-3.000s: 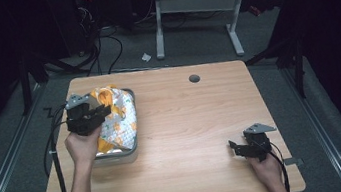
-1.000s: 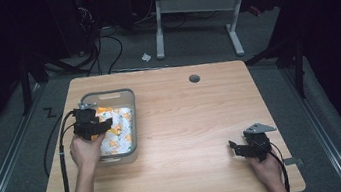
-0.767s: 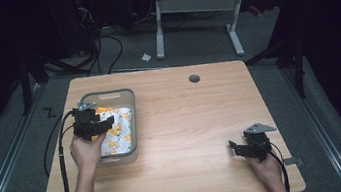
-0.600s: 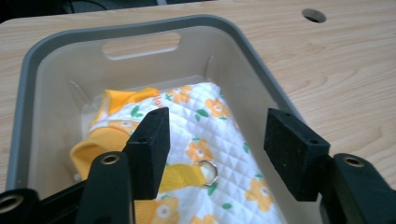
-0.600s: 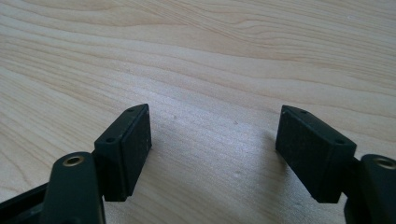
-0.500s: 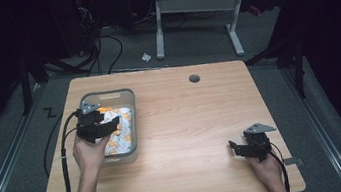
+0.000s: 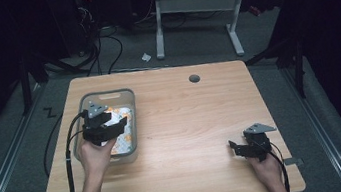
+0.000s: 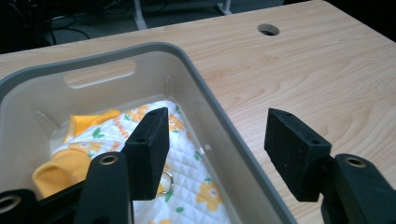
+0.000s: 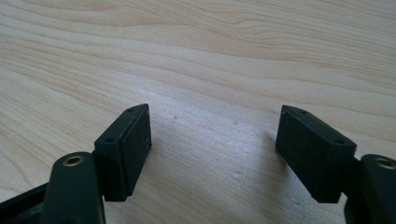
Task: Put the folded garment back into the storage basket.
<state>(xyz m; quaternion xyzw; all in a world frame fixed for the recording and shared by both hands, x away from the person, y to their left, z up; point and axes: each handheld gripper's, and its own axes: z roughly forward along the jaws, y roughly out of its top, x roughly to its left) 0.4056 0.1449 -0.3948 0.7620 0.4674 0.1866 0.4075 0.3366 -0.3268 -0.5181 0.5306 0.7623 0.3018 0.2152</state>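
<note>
Your left tongs hang over the near right part of the grey bin at the bench's left side. Their jaws have just been opening and now stand wide with nothing between them. Three seconds ago they held the white quilted cloth with orange flowers up above the bin; it now lies inside the bin beside a yellow garment. Since a second ago your left hand has drawn back toward you. Your right tongs rest on the bench near its front right corner, unmoved, jaws wide and holding nothing.
</note>
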